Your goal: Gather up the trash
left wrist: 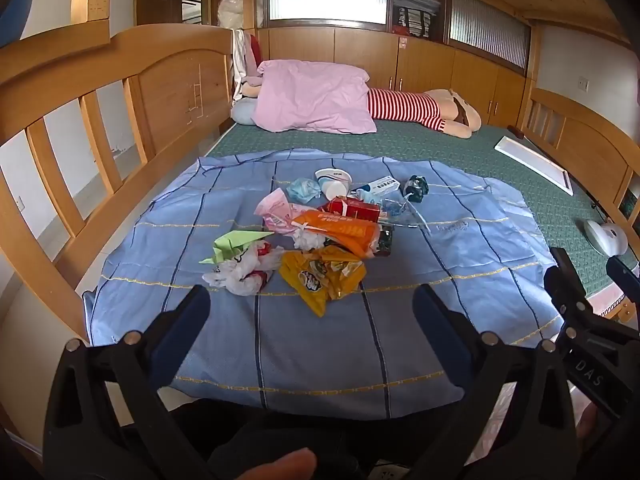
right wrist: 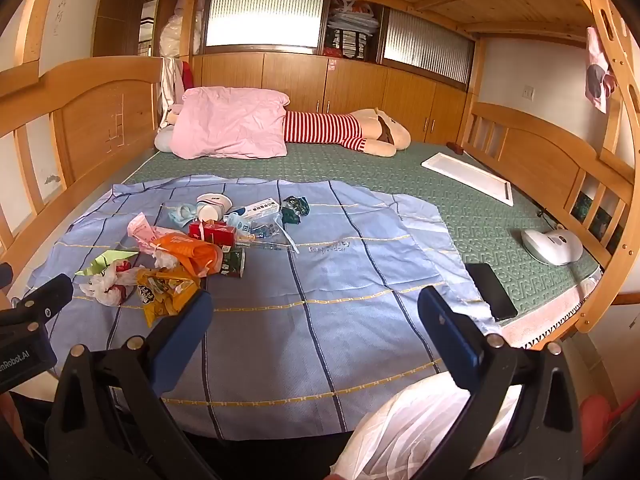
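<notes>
A pile of trash lies on a blue cloth [left wrist: 400,272] on the bed: a yellow snack wrapper [left wrist: 320,276], a crumpled white plastic bag [left wrist: 240,272], green folded paper [left wrist: 236,242], an orange packet [left wrist: 340,232], a red box [left wrist: 354,208] and a white cup [left wrist: 334,184]. My left gripper [left wrist: 312,300] is open and empty, just in front of the pile. My right gripper [right wrist: 316,308] is open and empty over bare cloth [right wrist: 320,280], right of the pile; the yellow wrapper [right wrist: 164,292] lies by its left finger.
A white bag [right wrist: 420,428] sits at the bed's near edge under my right gripper. A black phone [right wrist: 490,290] and a white device [right wrist: 552,246] lie on the green mat at right. A pink pillow [right wrist: 232,122] and striped plush toy [right wrist: 340,130] lie at the back. Wooden rails line both sides.
</notes>
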Available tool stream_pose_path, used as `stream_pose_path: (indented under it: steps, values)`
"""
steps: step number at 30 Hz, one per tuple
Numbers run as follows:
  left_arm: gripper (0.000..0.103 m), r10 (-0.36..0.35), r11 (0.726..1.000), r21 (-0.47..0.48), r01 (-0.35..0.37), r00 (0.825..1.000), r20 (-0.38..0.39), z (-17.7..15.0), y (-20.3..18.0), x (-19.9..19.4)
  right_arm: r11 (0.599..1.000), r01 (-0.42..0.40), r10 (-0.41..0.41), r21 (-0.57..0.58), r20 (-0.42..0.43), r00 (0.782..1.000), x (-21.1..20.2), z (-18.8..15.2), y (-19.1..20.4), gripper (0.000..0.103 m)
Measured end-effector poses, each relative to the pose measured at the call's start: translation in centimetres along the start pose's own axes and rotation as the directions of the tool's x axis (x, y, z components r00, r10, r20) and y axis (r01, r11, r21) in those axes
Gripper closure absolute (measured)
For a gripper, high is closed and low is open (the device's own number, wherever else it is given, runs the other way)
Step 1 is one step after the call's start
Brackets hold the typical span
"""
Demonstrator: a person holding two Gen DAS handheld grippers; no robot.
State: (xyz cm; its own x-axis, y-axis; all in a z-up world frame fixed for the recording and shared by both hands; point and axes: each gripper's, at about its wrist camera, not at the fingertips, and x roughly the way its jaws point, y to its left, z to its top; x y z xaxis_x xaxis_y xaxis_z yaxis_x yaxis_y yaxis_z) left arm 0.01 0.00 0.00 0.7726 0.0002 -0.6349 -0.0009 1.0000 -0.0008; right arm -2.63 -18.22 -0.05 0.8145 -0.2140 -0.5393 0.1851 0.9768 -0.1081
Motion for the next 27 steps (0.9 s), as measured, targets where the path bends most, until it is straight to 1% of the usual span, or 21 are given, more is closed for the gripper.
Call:
stream_pose_path:
  steps: [27]
  values:
    - [0.003,0.000,1.000,0.005,0.000,1.000,-0.002,-0.17,-0.09,0.16,1.000,-0.005,0.005,0.006,-0.003,1.000,-0.08,0.23,-0.07,0.003]
